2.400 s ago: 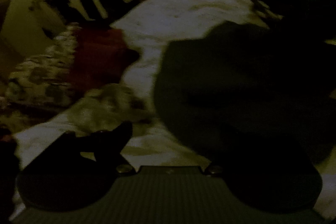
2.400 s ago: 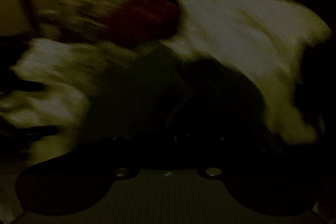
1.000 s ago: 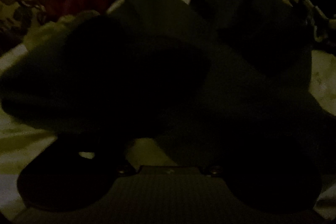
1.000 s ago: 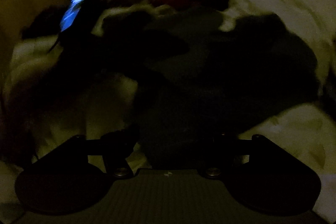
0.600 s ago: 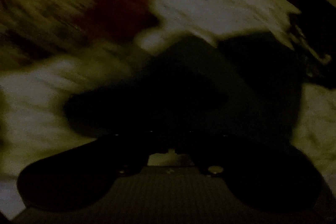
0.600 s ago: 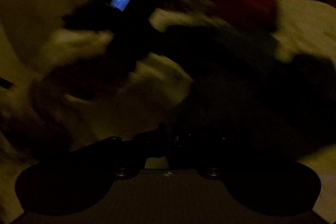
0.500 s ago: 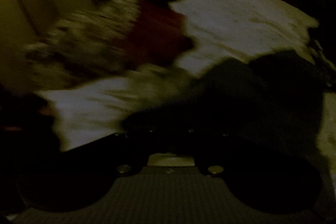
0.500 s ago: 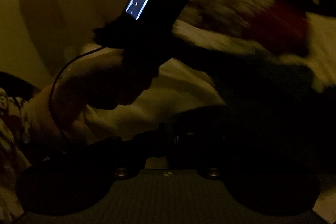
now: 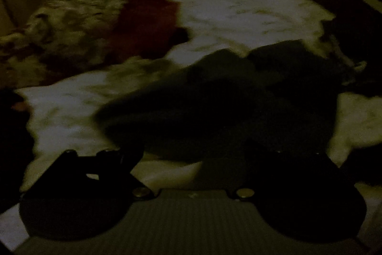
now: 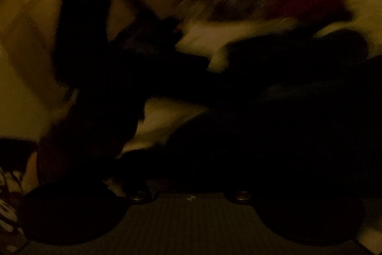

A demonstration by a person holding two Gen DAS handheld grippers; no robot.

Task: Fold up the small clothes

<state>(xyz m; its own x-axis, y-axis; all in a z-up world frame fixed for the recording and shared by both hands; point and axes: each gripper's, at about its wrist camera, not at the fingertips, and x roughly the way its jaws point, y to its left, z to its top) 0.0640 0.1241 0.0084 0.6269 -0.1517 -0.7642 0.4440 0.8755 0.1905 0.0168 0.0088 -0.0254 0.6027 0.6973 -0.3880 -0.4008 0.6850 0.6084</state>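
Dark garment [image 9: 214, 106] below spread left gripper [image 9: 191, 157]

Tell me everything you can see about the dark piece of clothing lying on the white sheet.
The dark garment looks like soft, near-black cloth, lying crumpled and partly folded over itself on the white sheet. One lobe reaches left, another bunches toward the upper right. No pattern or seams show in the dim light. It lies just ahead of the left gripper, whose jaws stand open, gripping nothing.

Both views are very dim, yellow-tinged and grainy; the right wrist view smears with motion blur, fisheye edges curving darkly.
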